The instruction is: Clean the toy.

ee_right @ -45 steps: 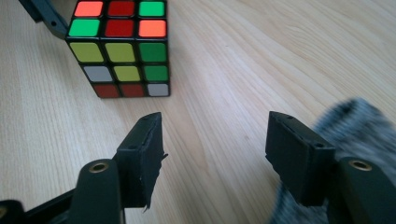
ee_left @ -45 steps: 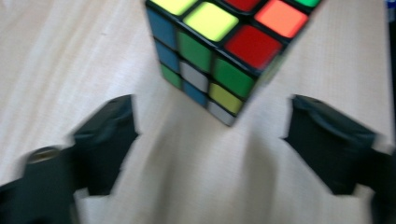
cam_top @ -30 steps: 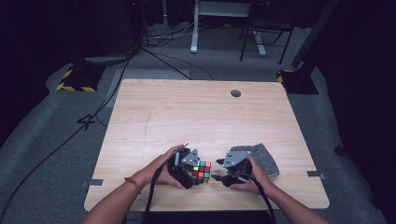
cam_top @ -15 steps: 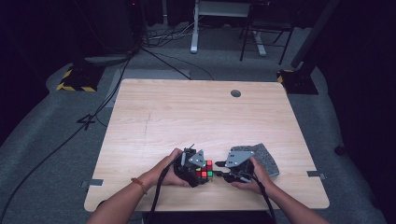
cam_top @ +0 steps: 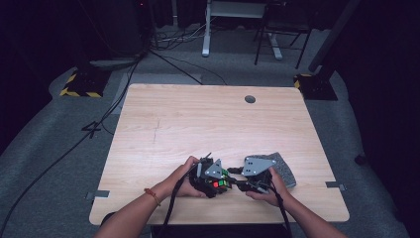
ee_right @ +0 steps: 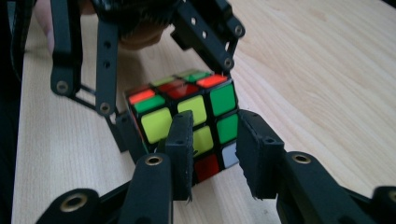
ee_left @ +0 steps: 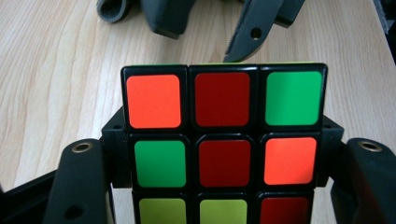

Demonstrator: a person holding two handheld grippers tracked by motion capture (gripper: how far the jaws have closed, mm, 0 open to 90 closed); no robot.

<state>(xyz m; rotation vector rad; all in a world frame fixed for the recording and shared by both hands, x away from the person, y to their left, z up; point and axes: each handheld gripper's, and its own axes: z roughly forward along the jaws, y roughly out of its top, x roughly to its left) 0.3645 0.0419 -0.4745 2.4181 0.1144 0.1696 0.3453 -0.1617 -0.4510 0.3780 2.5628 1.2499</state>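
Here the puzzle cube (cam_top: 218, 181) sits low over the near edge of the bench (cam_top: 198, 124), clamped between the jaws of the left gripper (cam_top: 214, 177). The right gripper (cam_top: 246, 182) meets its lower corner, jaws narrowed around that edge; whether they press cannot be told. A grey cloth (cam_top: 283, 167) lies just beside

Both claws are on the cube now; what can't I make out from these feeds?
- Cube: the bottom row is cut off by the lower edge of the left gripper view.
- Cube's underside: hidden against the table everywhere.
- Right claw: whether its pads press the cube is unclear; the near finger covers the contact.
- High view: cube stickers too small, under the grey plates.
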